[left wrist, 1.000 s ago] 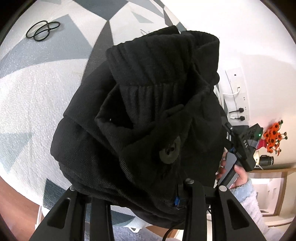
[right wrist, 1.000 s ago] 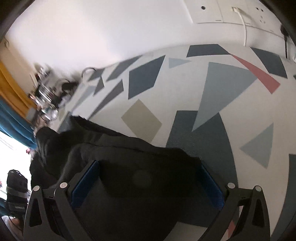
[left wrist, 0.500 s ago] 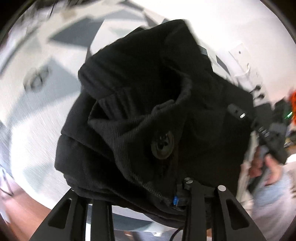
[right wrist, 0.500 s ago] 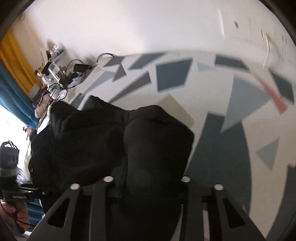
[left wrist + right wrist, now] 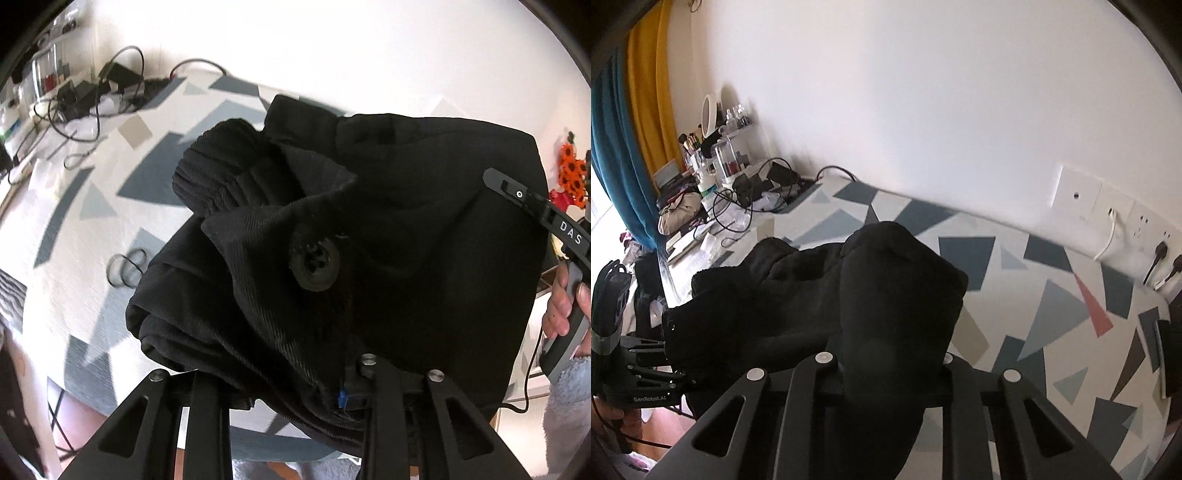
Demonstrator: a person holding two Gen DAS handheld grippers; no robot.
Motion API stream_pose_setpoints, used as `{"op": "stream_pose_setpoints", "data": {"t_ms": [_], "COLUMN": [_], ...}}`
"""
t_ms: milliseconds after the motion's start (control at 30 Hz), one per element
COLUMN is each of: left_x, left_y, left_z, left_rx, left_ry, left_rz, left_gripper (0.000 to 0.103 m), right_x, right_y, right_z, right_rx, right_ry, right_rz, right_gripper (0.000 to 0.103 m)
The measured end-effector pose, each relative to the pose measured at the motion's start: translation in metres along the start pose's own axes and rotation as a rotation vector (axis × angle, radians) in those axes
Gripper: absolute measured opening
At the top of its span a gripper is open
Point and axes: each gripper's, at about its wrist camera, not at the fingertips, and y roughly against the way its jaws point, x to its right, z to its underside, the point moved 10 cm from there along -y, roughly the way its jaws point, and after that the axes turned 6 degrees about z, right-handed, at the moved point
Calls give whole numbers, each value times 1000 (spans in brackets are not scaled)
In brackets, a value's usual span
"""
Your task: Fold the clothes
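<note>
Black trousers (image 5: 406,184) with a large dark button (image 5: 314,262) hang bunched above the patterned table (image 5: 74,221). At the bottom of the left wrist view, my left gripper (image 5: 284,387) has its jaws closing on a thick fold near the button. My right gripper (image 5: 886,362) is also closing, with a bulging wad of the same trousers (image 5: 886,277) pinched between its fingers. In the left wrist view the right gripper (image 5: 535,210) shows at the cloth's far edge, held by a hand (image 5: 565,306). The left gripper (image 5: 646,369) is visible at the right wrist view's left edge.
The table (image 5: 1052,295) runs along a white wall with sockets and plugs (image 5: 1108,210). Cables and chargers (image 5: 110,81) and cosmetics (image 5: 716,155) crowd its far end. Black hair ties (image 5: 125,266) lie on the cloth. Blue and yellow curtains (image 5: 620,147) hang at the left.
Both grippers rose and rolled, lifting the trousers off the table. The right gripper went from wide open around the cloth to closed on a bunch of it.
</note>
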Motion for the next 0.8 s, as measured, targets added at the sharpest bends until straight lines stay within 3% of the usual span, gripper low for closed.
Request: {"op": "stream_pose_setpoints", "data": {"t_ms": [233,433,567,800], "left_x": [-92,-98,-113,-148], "left_y": [56,68,55,10], "left_z": [32,31,28,49], "left_rx": [-11,33,14,-111], "left_ry": [21,-46,-12,121], "left_rz": [41,25,73,132], "left_gripper": [28,27,27,28], "right_x": [-20,-42,-45,-38], "right_y": [-13,-9,-10,-82], "right_z": [10,4,-1,52], "right_rx": [-48,-15,-10,-201], "right_ry": [-43,-16,-5,-17], "right_rz": [11,37,63,102], "right_gripper": [19,19,19,20]}}
